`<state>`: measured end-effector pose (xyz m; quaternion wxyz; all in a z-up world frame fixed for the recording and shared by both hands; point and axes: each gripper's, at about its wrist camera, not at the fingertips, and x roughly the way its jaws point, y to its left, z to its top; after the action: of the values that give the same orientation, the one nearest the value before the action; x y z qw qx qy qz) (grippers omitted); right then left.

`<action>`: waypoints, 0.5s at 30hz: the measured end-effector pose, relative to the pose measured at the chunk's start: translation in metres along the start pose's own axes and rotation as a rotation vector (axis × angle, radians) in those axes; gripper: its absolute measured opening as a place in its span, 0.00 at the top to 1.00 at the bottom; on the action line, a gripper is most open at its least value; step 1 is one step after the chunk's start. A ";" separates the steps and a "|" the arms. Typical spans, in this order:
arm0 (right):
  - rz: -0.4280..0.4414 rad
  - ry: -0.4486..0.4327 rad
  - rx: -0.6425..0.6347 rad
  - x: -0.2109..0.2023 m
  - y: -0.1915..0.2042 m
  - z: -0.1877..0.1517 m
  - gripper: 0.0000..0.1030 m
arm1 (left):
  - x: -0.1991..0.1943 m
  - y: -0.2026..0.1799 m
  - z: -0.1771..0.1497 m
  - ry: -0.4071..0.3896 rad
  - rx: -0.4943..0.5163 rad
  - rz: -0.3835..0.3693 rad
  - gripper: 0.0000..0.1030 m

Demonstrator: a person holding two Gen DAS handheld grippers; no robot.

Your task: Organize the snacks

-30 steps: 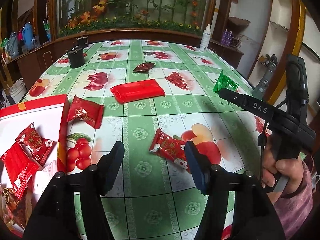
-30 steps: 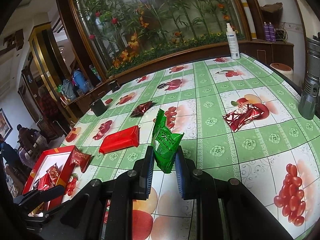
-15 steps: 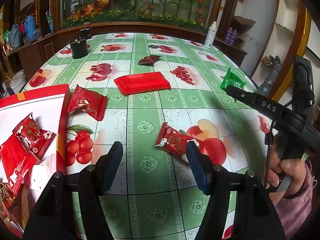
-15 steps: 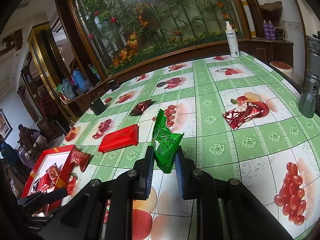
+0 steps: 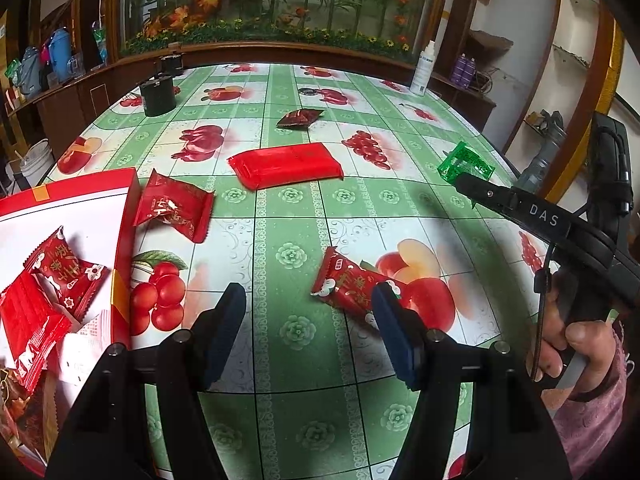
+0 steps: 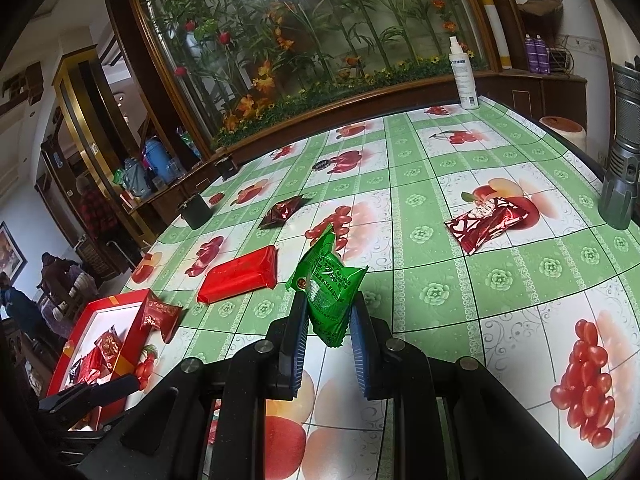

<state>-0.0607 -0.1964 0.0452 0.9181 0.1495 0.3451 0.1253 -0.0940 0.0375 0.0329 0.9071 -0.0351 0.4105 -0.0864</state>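
The right gripper (image 6: 327, 334) pinches a crinkly green snack bag (image 6: 329, 285), while the left gripper's (image 5: 308, 332) fingers are spread wide above a red snack (image 5: 352, 286) on the tabletop (image 5: 296, 240).

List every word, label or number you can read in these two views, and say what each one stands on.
"DAS": white letters on the arm of the right hand-held gripper, seen from the left wrist view.
Red snack packet in the red box: large yellow Chinese characters, not clear enough to quote.
Green snack packet: print too small to read.
White spray bottle: blue label text, blurred.
Red snack packet near the left hand-held gripper: print unreadable.
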 end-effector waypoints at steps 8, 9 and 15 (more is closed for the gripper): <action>0.027 0.066 0.055 0.003 -0.008 0.000 0.76 | 0.001 0.001 0.001 0.001 -0.009 0.009 0.37; 0.029 0.080 0.069 0.004 -0.011 0.001 0.76 | 0.001 0.002 0.002 0.002 -0.013 0.010 0.37; 0.020 0.079 0.112 0.002 -0.019 0.002 0.74 | 0.000 0.005 0.002 0.000 -0.022 0.009 0.37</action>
<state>-0.0551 -0.2133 0.0384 0.8927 0.1990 0.3859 0.1209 -0.0921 0.0424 0.0338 0.9070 -0.0433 0.4117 -0.0780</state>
